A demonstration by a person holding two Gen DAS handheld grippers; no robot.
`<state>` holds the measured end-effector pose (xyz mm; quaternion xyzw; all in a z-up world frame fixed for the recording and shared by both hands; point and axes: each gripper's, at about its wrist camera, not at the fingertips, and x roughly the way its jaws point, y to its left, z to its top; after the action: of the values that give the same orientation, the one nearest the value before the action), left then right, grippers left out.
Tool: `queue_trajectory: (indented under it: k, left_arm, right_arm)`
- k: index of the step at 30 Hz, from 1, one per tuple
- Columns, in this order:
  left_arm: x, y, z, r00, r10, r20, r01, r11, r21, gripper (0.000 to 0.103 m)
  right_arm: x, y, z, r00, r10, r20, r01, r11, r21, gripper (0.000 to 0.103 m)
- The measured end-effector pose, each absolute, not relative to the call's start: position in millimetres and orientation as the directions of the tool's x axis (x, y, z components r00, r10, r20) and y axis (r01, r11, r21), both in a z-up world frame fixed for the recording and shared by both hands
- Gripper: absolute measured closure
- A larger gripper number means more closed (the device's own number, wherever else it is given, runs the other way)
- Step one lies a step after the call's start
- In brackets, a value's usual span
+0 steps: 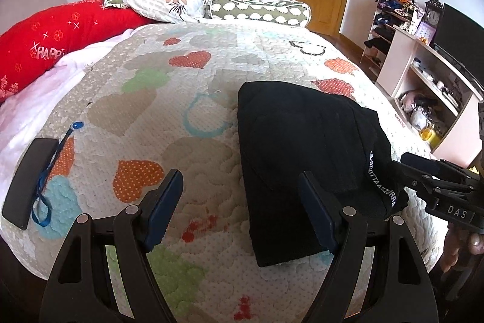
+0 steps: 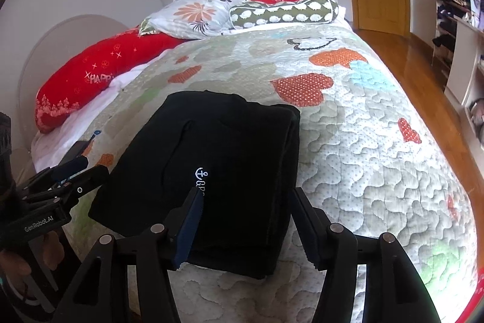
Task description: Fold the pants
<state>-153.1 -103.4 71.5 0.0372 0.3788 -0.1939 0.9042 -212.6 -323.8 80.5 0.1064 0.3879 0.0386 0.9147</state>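
Both grippers stand open, holding nothing: left gripper (image 1: 240, 211) over the quilt (image 1: 157, 117), right gripper (image 2: 245, 227) straddling the pants (image 2: 217, 159). Folded black pants lie at the left gripper's two o'clock.

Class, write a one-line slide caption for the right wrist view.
Folded black pants lie on the heart-patterned quilt, the open right hand-held gripper straddling their near edge.

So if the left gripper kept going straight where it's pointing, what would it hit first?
Most likely the bare quilt: the left gripper points down at open bedspread, with the folded black pants just off to its right side. Depth is hard to judge here.
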Motion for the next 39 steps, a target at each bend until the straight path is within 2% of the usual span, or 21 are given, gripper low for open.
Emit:
queue_trajectory:
  k: [9,17,19,21,22,25,28,29,30,33,37,39]
  left_arm:
    - [-143.2,-108.0,68.3,0.616,-0.337,-0.712,0.379,0.919,-0.108,0.024]
    - [-119.5,-124.2,63.4,0.572,-0.372,-0.731,0.384,0.909,-0.163,0.024]
    - [-116.1,-130.2,60.3,0.568,-0.37,-0.735,0.382,0.91,-0.163,0.024]
    - [-114.9,-138.6,53.6,0.554,-0.376,-0.743,0.388,0.906,-0.169,0.024]
    - [-115.7,-142.1,50.5,0.545,-0.381,-0.747,0.397,0.902,-0.171,0.024]
    - [-120.1,-149.3,41.1,0.55,-0.392,-0.738,0.402,0.898,-0.178,0.024]
    - [-119.1,-146.4,41.3,0.539,-0.403,-0.74,0.401,0.895,-0.195,0.024]
    - [-119.6,-144.6,42.9,0.536,-0.402,-0.742,0.402,0.895,-0.195,0.024]
    - [-121.4,-142.2,46.2,0.543,-0.392,-0.743,0.4,0.898,-0.182,0.024]
    - [-128.6,-135.6,53.3,0.575,-0.362,-0.734,0.387,0.91,-0.145,0.024]
    - [-136.4,-127.2,52.7,0.577,-0.365,-0.731,0.365,0.916,-0.169,0.024]
    - [-138.7,-129.1,47.4,0.574,-0.356,-0.738,0.359,0.919,-0.164,0.024]
  right_arm:
    - [-205.5,-324.0,78.2,0.688,0.138,-0.713,0.012,0.98,0.201,0.045]
    - [-168.2,-345.8,71.7,0.697,0.188,-0.692,0.045,0.952,0.303,0.045]
    - [-158.5,-347.6,70.7,0.708,0.218,-0.671,0.015,0.946,0.324,0.064]
    - [-149.0,-342.8,71.3,0.707,0.199,-0.679,-0.01,0.963,0.271,0.085]
    - [-147.8,-340.6,73.5,0.707,0.202,-0.678,-0.025,0.965,0.262,0.086]
    - [-149.8,-334.7,75.2,0.716,0.145,-0.683,-0.028,0.983,0.179,0.087]
    - [-151.6,-338.6,65.2,0.704,0.143,-0.696,-0.009,0.981,0.192,0.087]
    - [-154.7,-343.3,67.6,0.71,0.148,-0.689,0.003,0.977,0.214,0.083]
    - [-157.4,-346.7,70.8,0.712,0.148,-0.686,0.017,0.973,0.228,0.075]
    - [-178.4,-351.4,90.8,0.753,0.085,-0.653,0.06,0.979,0.196,0.072]
    - [-199.0,-333.5,101.7,0.745,0.221,-0.629,-0.069,0.964,0.256,0.072]
    - [-204.4,-313.0,95.4,0.725,0.244,-0.644,-0.133,0.967,0.217,0.072]
